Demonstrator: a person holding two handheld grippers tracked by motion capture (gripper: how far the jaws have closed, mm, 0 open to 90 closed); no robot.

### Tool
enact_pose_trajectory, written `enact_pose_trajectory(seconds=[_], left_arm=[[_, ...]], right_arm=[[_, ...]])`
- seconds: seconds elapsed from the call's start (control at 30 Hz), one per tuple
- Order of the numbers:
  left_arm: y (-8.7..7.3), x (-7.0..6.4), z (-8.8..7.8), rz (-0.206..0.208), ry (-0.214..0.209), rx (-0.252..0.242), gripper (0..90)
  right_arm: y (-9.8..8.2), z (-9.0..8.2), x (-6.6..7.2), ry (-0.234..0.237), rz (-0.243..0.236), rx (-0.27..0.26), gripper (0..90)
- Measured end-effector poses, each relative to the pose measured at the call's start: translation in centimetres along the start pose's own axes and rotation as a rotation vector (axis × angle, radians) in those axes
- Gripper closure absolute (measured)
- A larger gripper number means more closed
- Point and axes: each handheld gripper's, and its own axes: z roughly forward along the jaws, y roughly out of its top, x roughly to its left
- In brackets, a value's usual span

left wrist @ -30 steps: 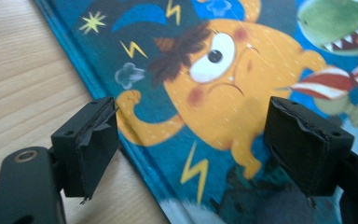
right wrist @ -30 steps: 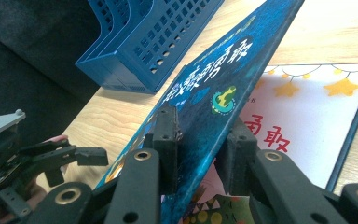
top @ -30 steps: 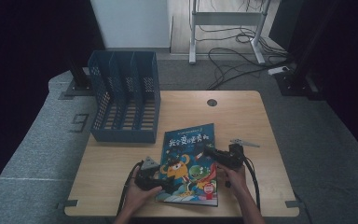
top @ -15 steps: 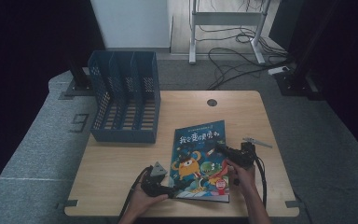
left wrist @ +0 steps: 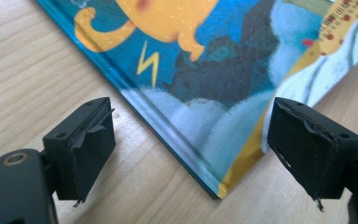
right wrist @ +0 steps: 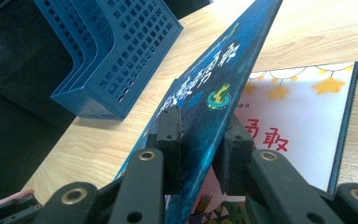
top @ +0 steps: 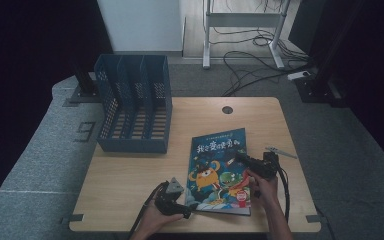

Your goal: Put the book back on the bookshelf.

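Observation:
A picture book (top: 219, 170) with a blue cartoon cover lies on the wooden table (top: 130, 185), near its front edge. My right gripper (top: 240, 157) is at the book's right side. In the right gripper view the right gripper (right wrist: 203, 122) is shut on the front cover (right wrist: 214, 79), which is raised at a slant over a white page with stars (right wrist: 303, 116). My left gripper (top: 186, 210) is at the book's near left corner. In the left gripper view the left gripper (left wrist: 191, 144) stands open, with that corner (left wrist: 214, 182) between the pads and touching neither.
A blue mesh file rack (top: 135, 110) with three slots stands at the table's back left. A round cable hole (top: 227, 109) is at the back centre. A small grey object (top: 280, 151) lies right of the book. Cables and stand legs are on the floor behind.
The book has slid to the right on the table, and both hands and grippers have moved right with it.

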Motion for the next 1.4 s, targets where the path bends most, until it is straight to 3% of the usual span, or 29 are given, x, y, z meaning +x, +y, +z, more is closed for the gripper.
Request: enact_pose_trajectory(seconds=[0.2,0.57,0.7,0.9,1.1,1.4], left_arm=[[-0.2,-0.6,0.4,0.031,-0.012,0.036,12.4],[0.0,-1.0,0.8,0.038,-0.028,0.046,10.7],[0.0,-1.4,1.1,0.059,0.005,0.048,11.6],[0.0,-1.4,1.2,0.059,0.001,0.048,11.1],[0.1,-1.3,1.2,0.063,-0.004,0.052,9.7],[0.2,-0.8,1.2,0.052,-0.007,0.062,6.0]], right_arm=[[0.0,0.0,-0.1,0.0,0.0,-0.002,73.0],[0.0,-0.1,0.0,-0.003,-0.001,-0.009,73.0],[0.0,-0.1,0.0,-0.003,-0.002,-0.008,72.8],[0.0,-0.1,0.1,-0.001,-0.008,-0.007,73.0],[0.1,-0.3,0.7,0.005,-0.048,-0.035,73.3],[0.5,-1.1,2.8,0.002,-0.151,-0.085,73.3]])
